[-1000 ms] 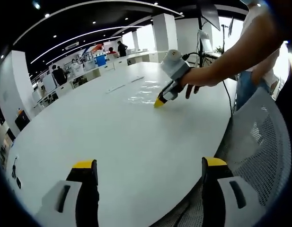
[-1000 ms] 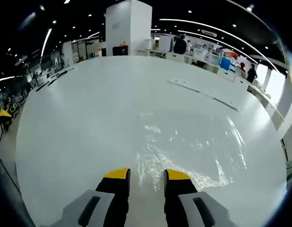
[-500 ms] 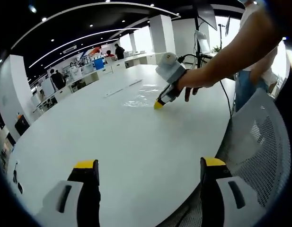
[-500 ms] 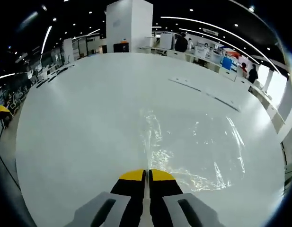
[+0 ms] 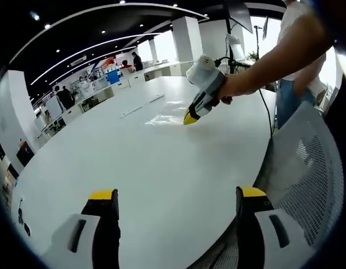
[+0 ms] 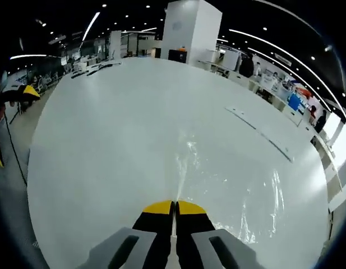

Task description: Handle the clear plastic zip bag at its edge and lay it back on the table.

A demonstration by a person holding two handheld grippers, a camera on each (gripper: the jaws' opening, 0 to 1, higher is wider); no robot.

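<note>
The clear plastic zip bag [image 6: 238, 180] lies on the white round table [image 6: 105, 129], glinting and creased. My right gripper [image 6: 174, 208] is shut on the bag's near edge, and a fold of plastic runs up from its yellow tips. In the left gripper view a hand holds the right gripper [image 5: 189, 117] tilted down at the bag [image 5: 164, 118], its edge pinched slightly above the table [image 5: 161, 168]. My left gripper [image 5: 176, 194] stands wide open over the near table edge with nothing between its jaws, far from the bag.
A grey mesh chair [image 5: 307, 168] stands at the right of the left gripper view. Two thin white strips [image 6: 259, 129] lie on the table beyond the bag. The person's arm [image 5: 273, 59] reaches in from the right. Desks, pillars and people stand far behind.
My right gripper went from open to shut on the bag's edge, then rose a little with it. The left gripper stayed open and about where it was.
</note>
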